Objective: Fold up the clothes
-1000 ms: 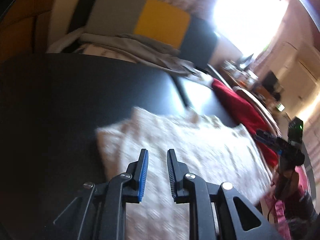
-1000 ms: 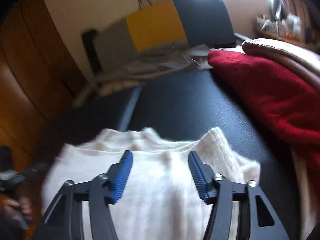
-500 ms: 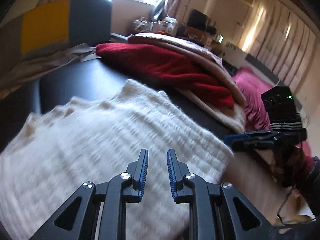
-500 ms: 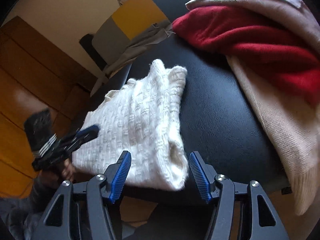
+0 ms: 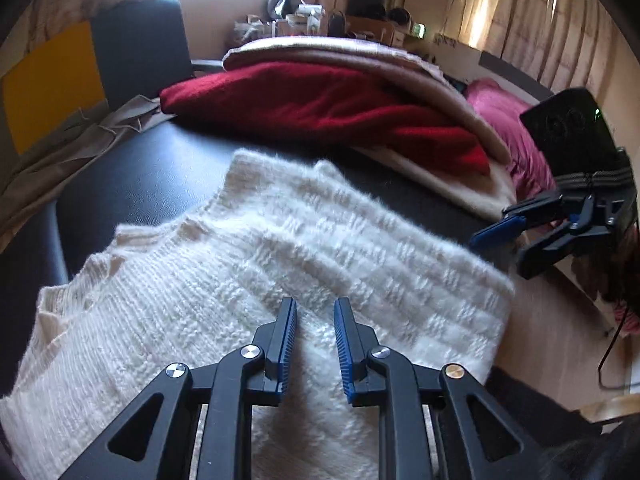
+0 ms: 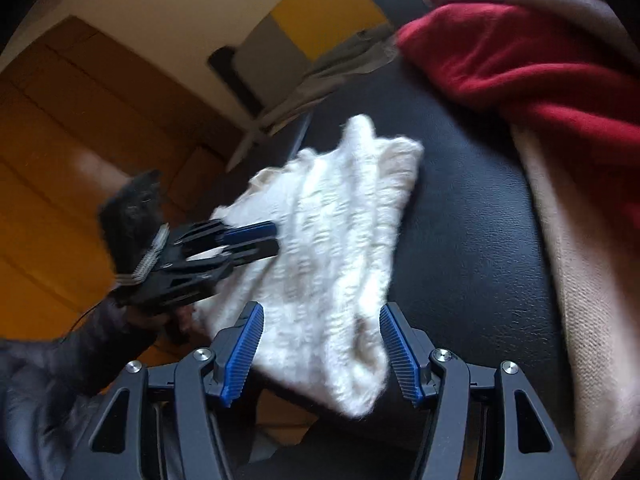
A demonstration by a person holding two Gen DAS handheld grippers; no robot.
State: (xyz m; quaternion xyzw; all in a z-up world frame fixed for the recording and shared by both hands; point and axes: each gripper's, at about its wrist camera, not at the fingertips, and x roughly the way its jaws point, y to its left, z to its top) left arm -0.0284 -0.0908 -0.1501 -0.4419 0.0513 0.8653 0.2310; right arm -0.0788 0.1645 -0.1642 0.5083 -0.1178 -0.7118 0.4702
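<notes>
A folded cream knit sweater (image 5: pixel 280 272) lies on the black table (image 5: pixel 152 168); it also shows in the right wrist view (image 6: pixel 332 240). My left gripper (image 5: pixel 314 328) hovers over the sweater's near part, jaws a little apart with nothing between them. It also shows in the right wrist view (image 6: pixel 256 240), over the sweater's left edge. My right gripper (image 6: pixel 320 344) is open wide, empty, with the sweater's near corner below its jaws. It shows in the left wrist view (image 5: pixel 516 236), just beyond the sweater's right end.
A red garment (image 5: pixel 320 108) and beige garments (image 5: pixel 360 52) are piled at the table's far right. A grey cloth (image 5: pixel 80 136) and a yellow-and-grey cushion (image 5: pixel 52 84) lie at the back left. A wooden floor (image 6: pixel 60 140) lies beyond the table edge.
Both grippers swung around to the sweater's ends and now face each other across it. The left gripper has come in over the sweater. Neither gripper has closed.
</notes>
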